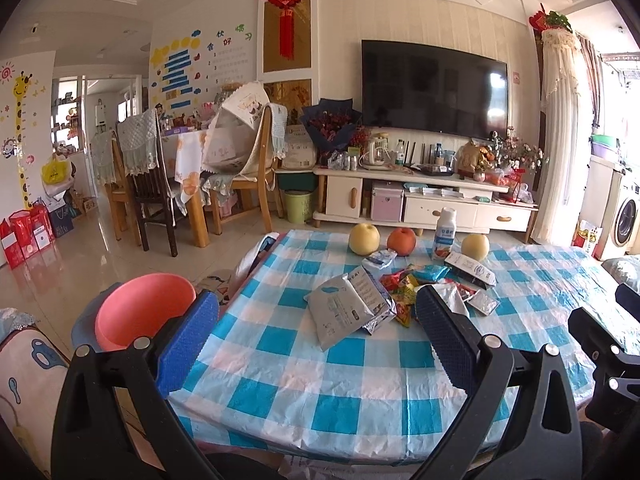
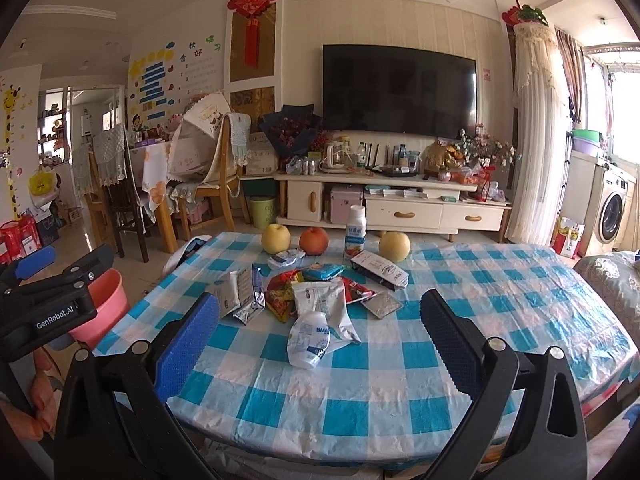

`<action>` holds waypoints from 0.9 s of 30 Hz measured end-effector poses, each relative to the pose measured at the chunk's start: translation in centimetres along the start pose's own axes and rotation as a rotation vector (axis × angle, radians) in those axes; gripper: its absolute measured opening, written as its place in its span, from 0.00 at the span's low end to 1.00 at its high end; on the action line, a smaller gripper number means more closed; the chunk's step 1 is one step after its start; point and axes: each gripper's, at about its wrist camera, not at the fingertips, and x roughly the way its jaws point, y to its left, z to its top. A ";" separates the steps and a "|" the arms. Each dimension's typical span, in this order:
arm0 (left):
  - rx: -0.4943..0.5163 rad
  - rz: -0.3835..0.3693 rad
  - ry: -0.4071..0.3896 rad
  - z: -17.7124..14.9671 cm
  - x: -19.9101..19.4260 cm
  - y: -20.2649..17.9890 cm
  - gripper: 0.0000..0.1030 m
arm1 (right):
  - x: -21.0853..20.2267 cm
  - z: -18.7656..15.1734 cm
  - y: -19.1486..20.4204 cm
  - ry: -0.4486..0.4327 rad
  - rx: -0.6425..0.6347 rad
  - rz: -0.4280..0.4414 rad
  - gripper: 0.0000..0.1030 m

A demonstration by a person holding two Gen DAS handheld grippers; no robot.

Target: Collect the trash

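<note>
Grippers (image 1: 316, 328) (image 2: 320, 328) level, jaws spread wide

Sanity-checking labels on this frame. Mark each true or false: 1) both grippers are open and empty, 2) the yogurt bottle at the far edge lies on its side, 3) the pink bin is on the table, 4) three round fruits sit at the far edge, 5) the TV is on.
1) True: left gripper and right gripper are open, holding nothing.
2) False: the yogurt bottle stands upright.
3) False: the pink bin sits off the table, beside its left edge.
4) True: yellow pear, red apple, second pear.
5) False: the TV screen is dark.
</note>
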 end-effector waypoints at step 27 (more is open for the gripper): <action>-0.444 -0.245 0.388 -6.2 26.1 1.7 0.96 | 20.9 -7.8 -5.1 0.394 0.237 0.316 0.94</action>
